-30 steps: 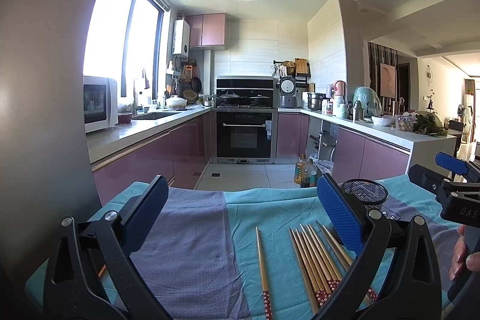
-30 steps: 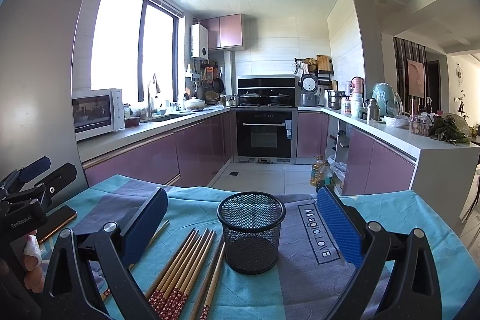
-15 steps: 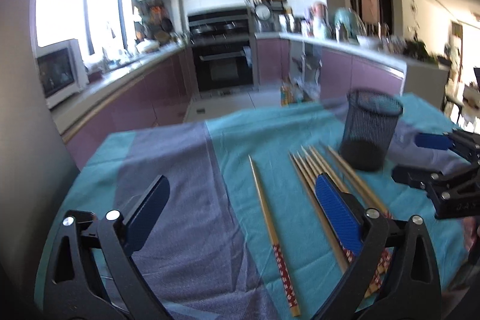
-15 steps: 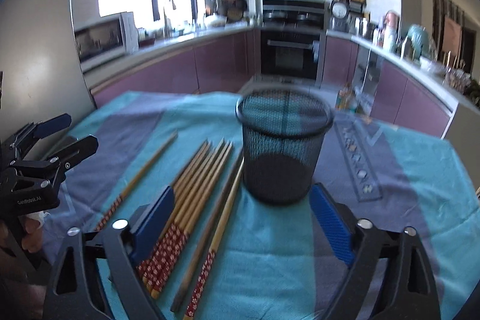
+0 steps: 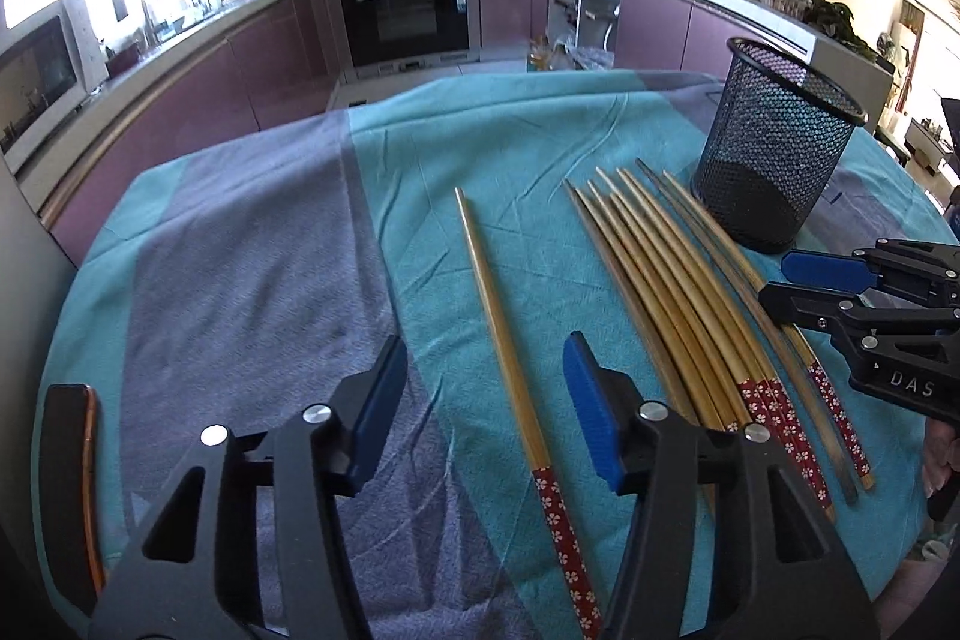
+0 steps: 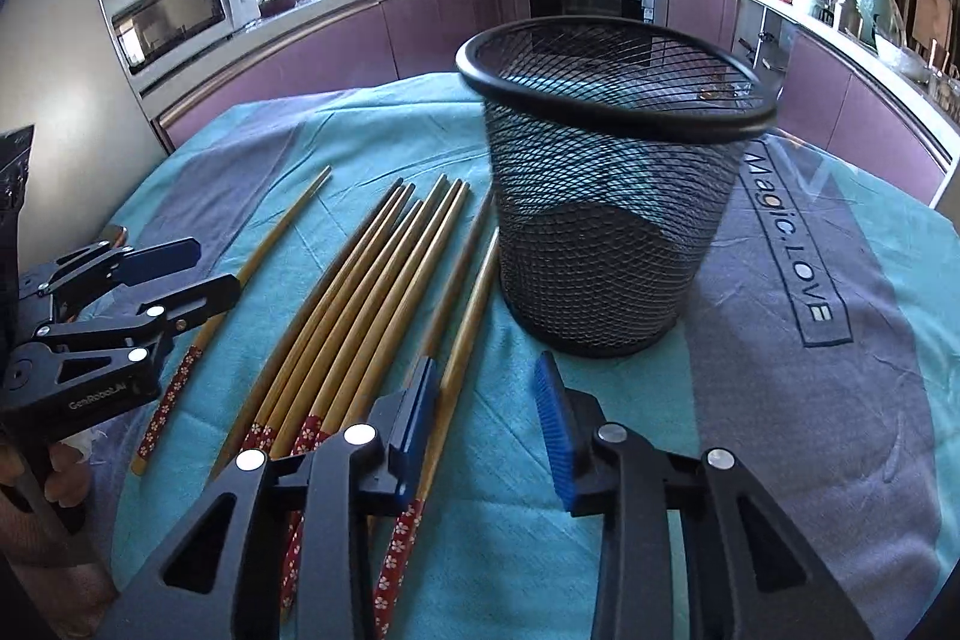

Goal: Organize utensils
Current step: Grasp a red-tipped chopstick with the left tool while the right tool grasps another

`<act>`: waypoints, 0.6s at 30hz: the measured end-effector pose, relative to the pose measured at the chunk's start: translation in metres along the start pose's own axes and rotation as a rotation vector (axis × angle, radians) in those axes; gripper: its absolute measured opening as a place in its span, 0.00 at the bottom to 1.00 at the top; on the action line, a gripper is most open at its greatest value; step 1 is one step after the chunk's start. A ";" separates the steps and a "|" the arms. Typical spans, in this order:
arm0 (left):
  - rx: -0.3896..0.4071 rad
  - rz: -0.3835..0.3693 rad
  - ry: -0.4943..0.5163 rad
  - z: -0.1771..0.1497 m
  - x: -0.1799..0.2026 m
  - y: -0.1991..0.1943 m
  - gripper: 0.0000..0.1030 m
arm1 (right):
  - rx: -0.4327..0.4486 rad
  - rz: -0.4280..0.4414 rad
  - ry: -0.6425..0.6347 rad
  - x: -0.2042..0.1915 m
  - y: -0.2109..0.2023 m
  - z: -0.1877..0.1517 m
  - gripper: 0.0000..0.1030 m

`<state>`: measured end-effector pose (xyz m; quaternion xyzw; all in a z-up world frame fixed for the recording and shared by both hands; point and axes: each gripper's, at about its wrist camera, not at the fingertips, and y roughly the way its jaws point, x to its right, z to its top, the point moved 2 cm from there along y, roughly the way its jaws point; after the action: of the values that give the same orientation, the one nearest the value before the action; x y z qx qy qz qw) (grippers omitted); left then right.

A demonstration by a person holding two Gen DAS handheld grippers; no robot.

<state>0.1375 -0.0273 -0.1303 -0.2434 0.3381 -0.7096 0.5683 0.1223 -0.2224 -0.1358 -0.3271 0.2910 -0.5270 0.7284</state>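
Observation:
Several wooden chopsticks with red flowered ends (image 5: 678, 304) (image 6: 360, 304) lie side by side on the teal and purple cloth. One chopstick (image 5: 510, 340) (image 6: 240, 286) lies apart to their left. A black mesh cup (image 5: 774, 154) (image 6: 606, 184) stands upright and empty right of the bundle. My left gripper (image 5: 486, 394) is open, low over the cloth, its jaws either side of the lone chopstick. My right gripper (image 6: 486, 412) is open in front of the cup, its left finger (image 6: 414, 418) over the rightmost chopsticks.
A dark phone-like object (image 5: 66, 472) lies at the cloth's left edge. The table edge (image 5: 420, 82) drops to the kitchen floor beyond. Printed lettering (image 6: 792, 232) marks the purple stripe right of the cup. Counters and an oven stand far behind.
Both grippers have tilted down and moved forward, closer to the table. Both jaw gaps have narrowed. The chopsticks and cup have not moved.

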 end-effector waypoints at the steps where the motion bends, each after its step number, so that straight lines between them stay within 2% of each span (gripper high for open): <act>1: -0.013 -0.004 -0.002 0.001 0.000 0.005 0.45 | 0.001 -0.008 -0.008 -0.002 0.002 0.001 0.31; 5: -0.037 -0.010 -0.005 0.008 0.001 0.022 0.41 | -0.003 -0.014 -0.021 -0.006 0.006 0.006 0.30; 8: -0.044 -0.019 -0.009 0.013 0.004 0.027 0.34 | -0.004 -0.007 -0.026 -0.007 0.007 0.007 0.24; 9: -0.045 -0.022 -0.013 0.015 0.005 0.029 0.33 | -0.004 -0.002 -0.025 -0.007 0.006 0.007 0.19; 10: -0.046 -0.020 -0.018 0.017 0.005 0.031 0.28 | -0.006 0.010 -0.022 -0.006 0.006 0.007 0.11; 11: -0.047 -0.023 -0.024 0.016 0.004 0.029 0.26 | -0.008 0.017 -0.016 -0.005 0.006 0.007 0.10; 14: -0.049 -0.031 -0.049 0.019 0.005 0.032 0.09 | -0.009 0.046 0.016 0.000 0.005 0.008 0.07; 18: -0.046 -0.051 -0.078 0.021 0.006 0.031 0.08 | 0.003 0.069 0.030 0.005 -0.002 0.008 0.05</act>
<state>0.1714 -0.0414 -0.1398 -0.2924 0.3258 -0.7057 0.5570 0.1284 -0.2260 -0.1300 -0.3077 0.3124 -0.5068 0.7423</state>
